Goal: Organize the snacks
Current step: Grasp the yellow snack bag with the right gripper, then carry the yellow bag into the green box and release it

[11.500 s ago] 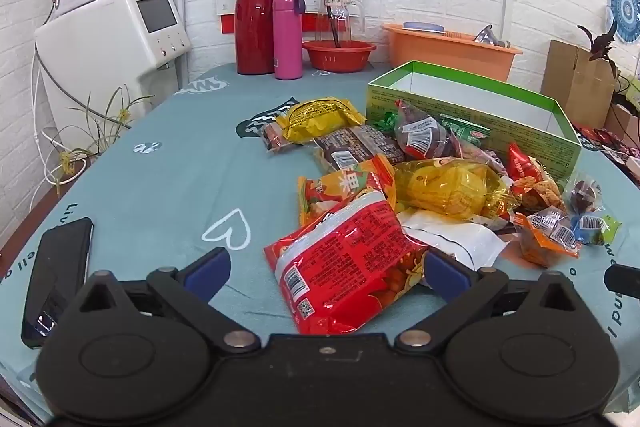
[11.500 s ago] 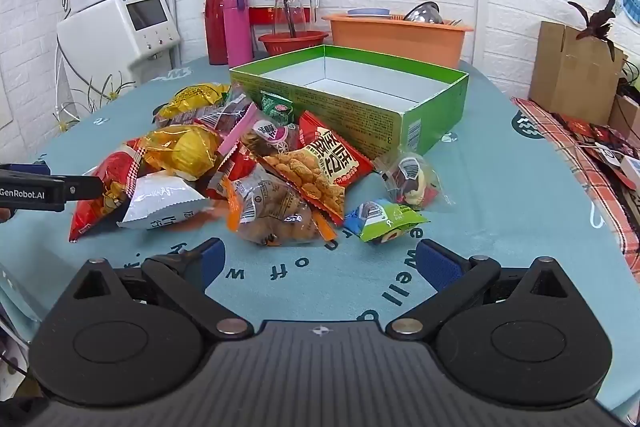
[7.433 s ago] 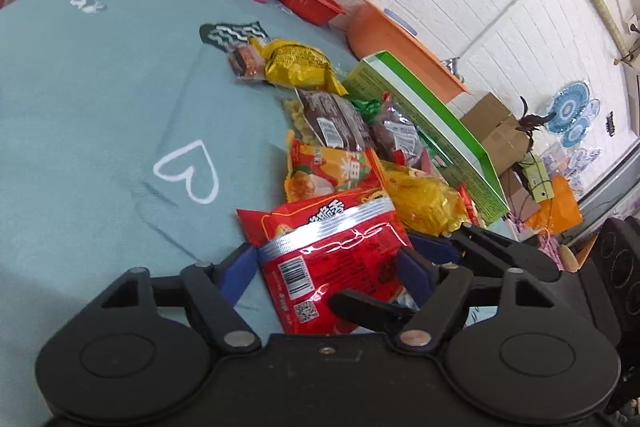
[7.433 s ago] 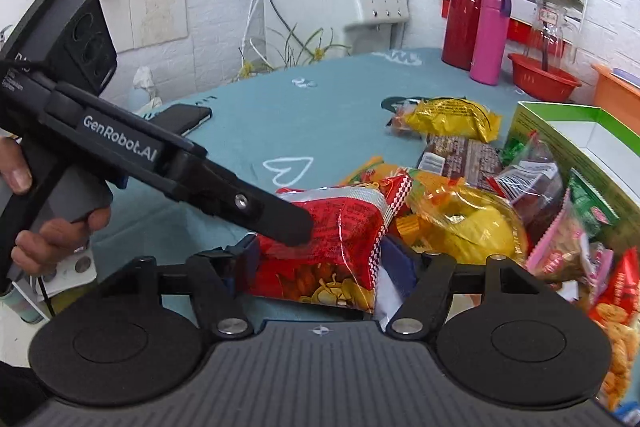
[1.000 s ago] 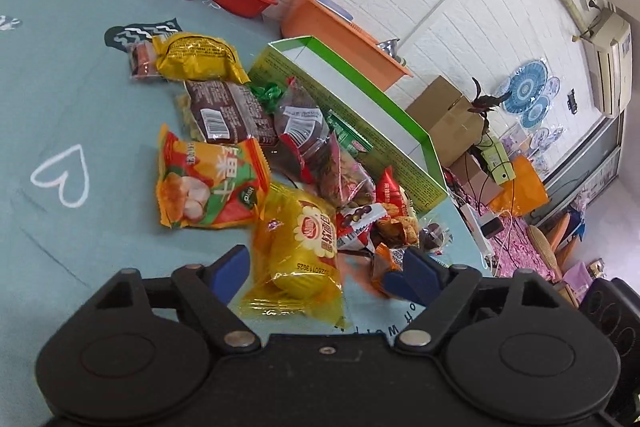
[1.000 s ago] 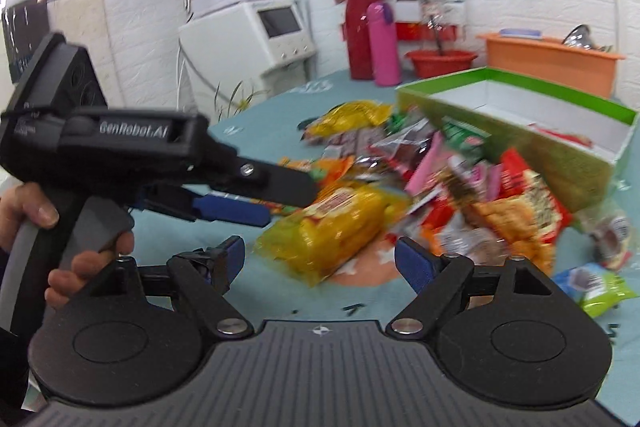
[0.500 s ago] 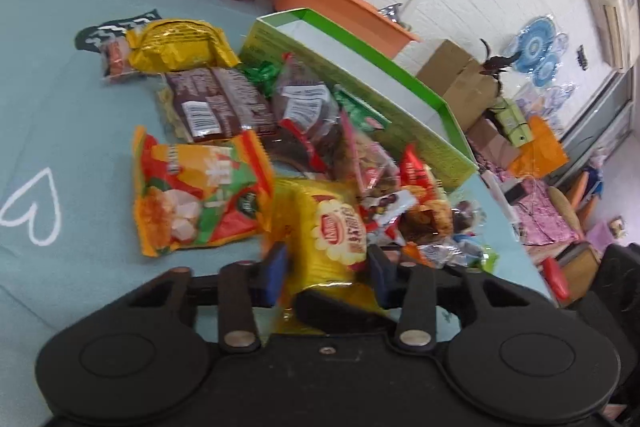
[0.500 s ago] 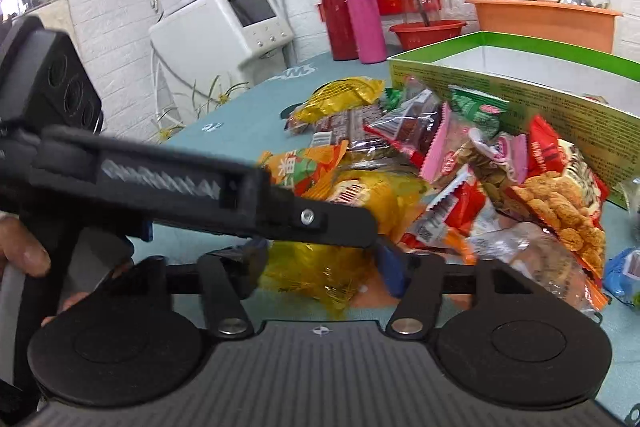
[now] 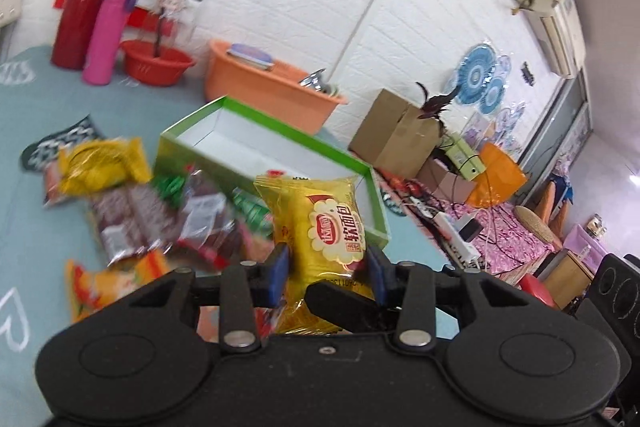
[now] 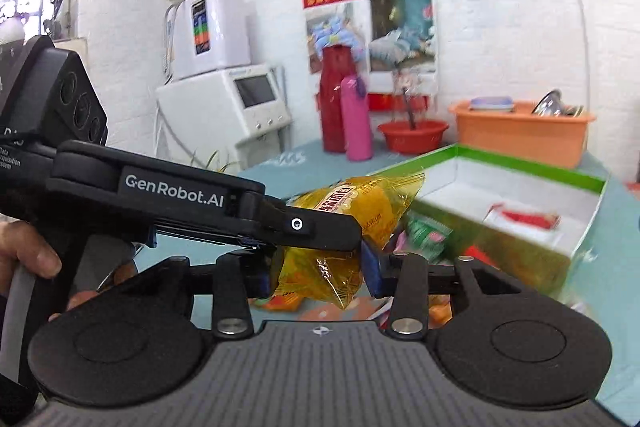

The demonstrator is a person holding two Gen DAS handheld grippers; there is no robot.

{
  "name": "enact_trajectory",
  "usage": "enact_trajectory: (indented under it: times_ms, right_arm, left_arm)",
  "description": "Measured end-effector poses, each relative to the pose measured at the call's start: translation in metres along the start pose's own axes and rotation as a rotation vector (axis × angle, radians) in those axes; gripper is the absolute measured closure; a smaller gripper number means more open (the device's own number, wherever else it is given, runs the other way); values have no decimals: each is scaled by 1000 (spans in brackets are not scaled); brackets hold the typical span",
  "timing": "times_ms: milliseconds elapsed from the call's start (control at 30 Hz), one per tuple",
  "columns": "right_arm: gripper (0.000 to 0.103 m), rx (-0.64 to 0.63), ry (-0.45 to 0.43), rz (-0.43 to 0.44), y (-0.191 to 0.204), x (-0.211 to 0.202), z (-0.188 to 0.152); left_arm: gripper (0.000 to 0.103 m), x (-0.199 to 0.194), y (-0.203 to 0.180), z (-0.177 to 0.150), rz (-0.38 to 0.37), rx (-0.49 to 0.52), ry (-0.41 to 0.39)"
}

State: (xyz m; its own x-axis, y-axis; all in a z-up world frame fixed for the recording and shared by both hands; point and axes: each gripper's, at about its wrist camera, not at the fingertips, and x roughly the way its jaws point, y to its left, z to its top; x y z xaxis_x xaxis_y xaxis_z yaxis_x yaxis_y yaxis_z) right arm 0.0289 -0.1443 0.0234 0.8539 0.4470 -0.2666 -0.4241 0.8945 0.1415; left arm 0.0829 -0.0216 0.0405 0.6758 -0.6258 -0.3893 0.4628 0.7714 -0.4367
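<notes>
Both grippers grasp one yellow bread packet [image 9: 320, 231].
Left gripper [image 9: 326, 273] and right gripper [image 10: 320, 273] have just been closing, pads pinching it above the snack pile [image 9: 160, 219], near the green box [image 9: 256, 147].

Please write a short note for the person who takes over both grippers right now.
Left gripper: jaws have just closed on the yellow plastic snack bag, lifted off the table.
Right gripper: jaws have just closed on the same bag, its lower end.
Green cardboard box: open, a red packet already inside.
Left to do: put the yellow bag in the box, then the pile of loose packets on the teal tablecloth.
</notes>
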Motion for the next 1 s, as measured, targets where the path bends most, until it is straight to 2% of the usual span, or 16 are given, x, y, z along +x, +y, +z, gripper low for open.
enact_trajectory:
  times_ms: [267,467,700,867,900,933,967,1000]
  right_arm:
    - [33,23,-49,-129,-52,4,19]
    - [33,22,-61,-220,-95,11,26]
    - [33,41,-45,-285,-136,28,23]
    - [32,57,-15,-310,-156,41,16]
    - [31,52,-3,-315,-159,45,14]
    - [28,44,7,-327,-160,49,12]
    - [13,26,24,-347,-161,53,9]
    - [0,13,38,-365,-160,54,6]
  left_arm:
    - [53,74,-18,33,-96,30,25]
    - [53,132,-20,54,-171,8,65]
    - [54,189,-17,64,-202,11,128]
    - [54,216,-15,64,-180,33,163]
    - [43,220,-15,62,-167,44,174]
    - [8,222,-14,60,-148,46,179]
    - [0,221,-13,59,-128,45,176]
    - [0,218,-13,58,-105,47,157]
